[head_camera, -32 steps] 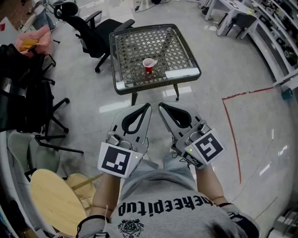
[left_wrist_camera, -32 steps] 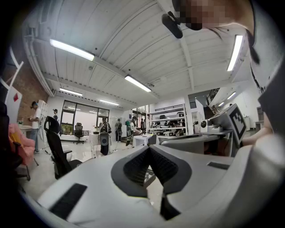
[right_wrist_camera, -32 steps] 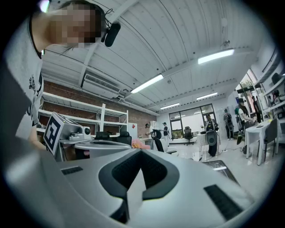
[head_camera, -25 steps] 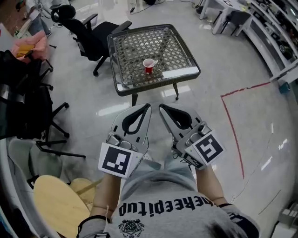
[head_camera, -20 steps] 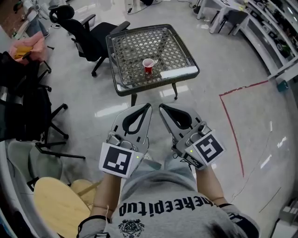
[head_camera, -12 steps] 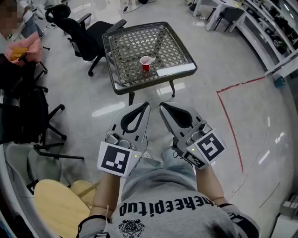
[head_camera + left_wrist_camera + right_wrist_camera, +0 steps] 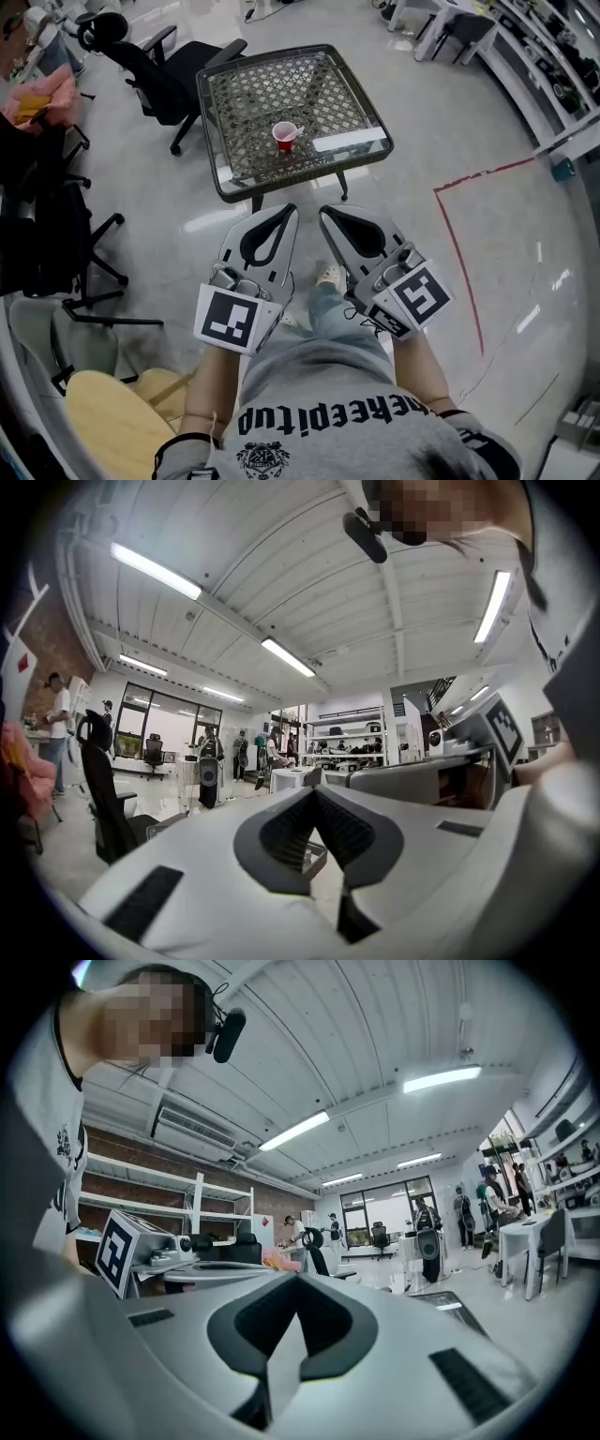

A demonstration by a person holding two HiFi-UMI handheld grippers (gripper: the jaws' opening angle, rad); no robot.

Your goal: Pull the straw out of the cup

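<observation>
With jaws clenched on nothing, the left gripper (image 7: 287, 214) and right gripper (image 7: 327, 216) are pointing toward the desk (image 7: 248, 94), well apart from the cup (image 7: 284, 135) near its front edge, the left one lying nearer.

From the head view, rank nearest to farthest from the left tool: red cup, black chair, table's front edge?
1. Table's front edge, just ahead of the left tool.
2. Red cup, standing behind that edge.
3. Black chair, beyond, far left.
</observation>
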